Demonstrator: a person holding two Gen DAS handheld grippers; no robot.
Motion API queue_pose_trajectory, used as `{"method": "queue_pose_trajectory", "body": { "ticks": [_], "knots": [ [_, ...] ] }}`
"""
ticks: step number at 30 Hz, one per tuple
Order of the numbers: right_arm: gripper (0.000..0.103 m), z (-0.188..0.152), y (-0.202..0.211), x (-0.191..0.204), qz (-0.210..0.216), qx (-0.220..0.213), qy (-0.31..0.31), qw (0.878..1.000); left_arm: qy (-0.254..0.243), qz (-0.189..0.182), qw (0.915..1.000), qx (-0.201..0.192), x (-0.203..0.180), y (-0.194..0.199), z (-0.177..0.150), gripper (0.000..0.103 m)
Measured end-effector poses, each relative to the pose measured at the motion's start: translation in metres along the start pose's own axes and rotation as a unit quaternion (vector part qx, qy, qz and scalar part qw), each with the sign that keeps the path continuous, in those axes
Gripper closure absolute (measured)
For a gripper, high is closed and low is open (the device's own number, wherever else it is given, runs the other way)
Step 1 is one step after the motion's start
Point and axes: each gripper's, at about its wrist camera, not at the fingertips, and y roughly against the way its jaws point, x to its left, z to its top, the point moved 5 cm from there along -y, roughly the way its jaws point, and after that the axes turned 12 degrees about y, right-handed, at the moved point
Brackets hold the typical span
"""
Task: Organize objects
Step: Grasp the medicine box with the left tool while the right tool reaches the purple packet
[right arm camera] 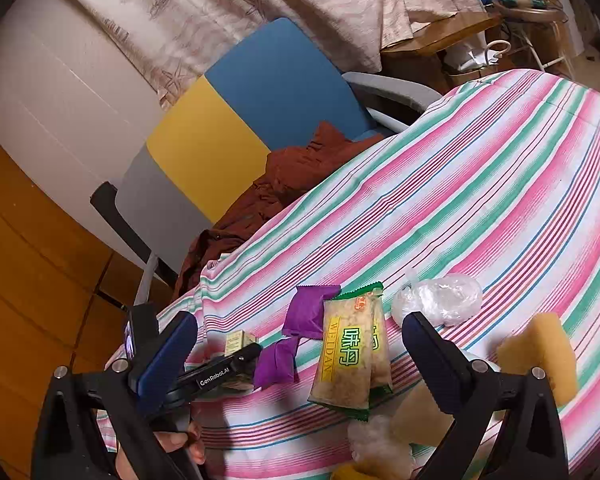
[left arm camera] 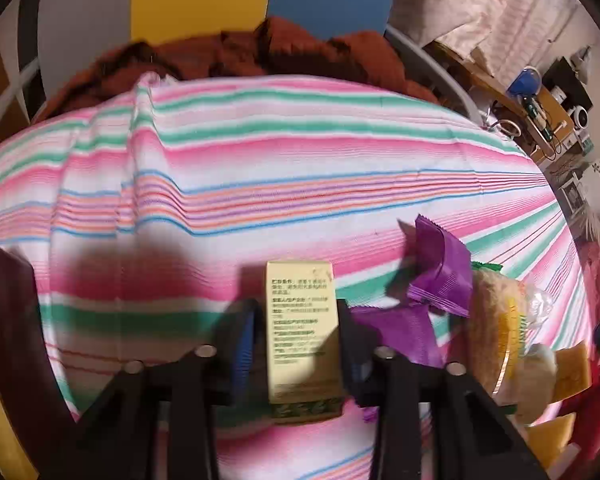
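A pale yellow box point(left arm camera: 302, 328) printed with small text lies on the striped cloth point(left arm camera: 260, 152), and my left gripper point(left arm camera: 300, 320) is shut on its sides. The right wrist view shows that box point(right arm camera: 239, 340) and the left gripper point(right arm camera: 236, 354) at lower left. Just right of the box lie two purple packets point(left arm camera: 440, 268) point(right arm camera: 308, 312) and two green-and-yellow snack packs point(right arm camera: 350, 360) point(left arm camera: 496, 320). My right gripper point(right arm camera: 300, 320) hovers open above these, holding nothing.
A crumpled clear bag point(right arm camera: 440, 298), a yellow sponge point(right arm camera: 540, 356) and a pale block point(right arm camera: 416, 416) lie near the right fingers. A rust-brown garment point(right arm camera: 284, 176) lies on a chair with a blue-yellow-grey back point(right arm camera: 260, 92) beyond the table's far edge. A hand point(right arm camera: 180, 444) holds the left gripper.
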Motion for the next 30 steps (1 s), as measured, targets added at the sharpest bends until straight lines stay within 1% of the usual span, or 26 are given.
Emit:
{"method": "queue_pose_trajectory", "body": {
  "ticks": [1,3,6,8,10,13,16,18,23,27,29,30],
  "knots": [
    [0.0,0.0,-0.001,0.001,-0.001,0.001,0.002,1.0,-0.003,-0.002,1.0,-0.004,0.001,0.0,-0.001,0.071],
    [0.0,0.0,-0.002,0.002,-0.002,0.002,0.008,1.0,-0.006,-0.012,0.9998,-0.015,0.004,0.001,-0.004,0.071],
    [0.0,-0.001,-0.003,0.005,-0.008,0.005,0.018,1.0,-0.025,-0.004,0.9993,-0.026,0.003,0.001,-0.008,0.071],
    [0.0,-0.001,-0.005,0.006,-0.014,0.008,0.024,1.0,-0.033,0.002,0.9991,-0.028,0.002,0.0,-0.007,0.071],
    [0.0,-0.002,-0.007,0.007,-0.017,0.013,0.029,0.999,-0.032,0.002,0.999,-0.029,0.003,0.0,-0.007,0.073],
    [0.0,-0.005,-0.011,0.009,-0.025,0.021,0.039,0.999,-0.036,0.001,0.9988,-0.032,0.0,-0.001,-0.006,0.073],
    [0.0,-0.009,-0.016,0.011,-0.025,0.034,0.046,0.998,-0.026,-0.009,0.9994,-0.023,0.0,0.003,-0.005,0.073],
    [0.0,-0.011,-0.019,0.015,-0.018,0.041,0.053,0.998,-0.02,-0.019,0.9994,-0.023,0.004,0.012,-0.008,0.073],
    [0.0,-0.019,-0.03,0.03,0.013,0.071,0.071,0.995,-0.023,-0.036,0.9976,-0.054,0.014,0.051,-0.02,0.073],
    [0.0,-0.019,-0.046,0.047,0.059,0.103,0.067,0.991,-0.024,-0.055,0.9953,-0.076,0.026,0.086,-0.033,0.073],
    [0.0,-0.015,-0.06,0.052,0.069,0.12,0.055,0.989,-0.024,-0.065,0.9943,-0.081,0.033,0.099,-0.039,0.073],
    [0.0,-0.013,-0.07,0.053,0.076,0.136,0.046,0.987,-0.021,-0.069,0.9941,-0.081,0.037,0.105,-0.043,0.073]
  ]
}}
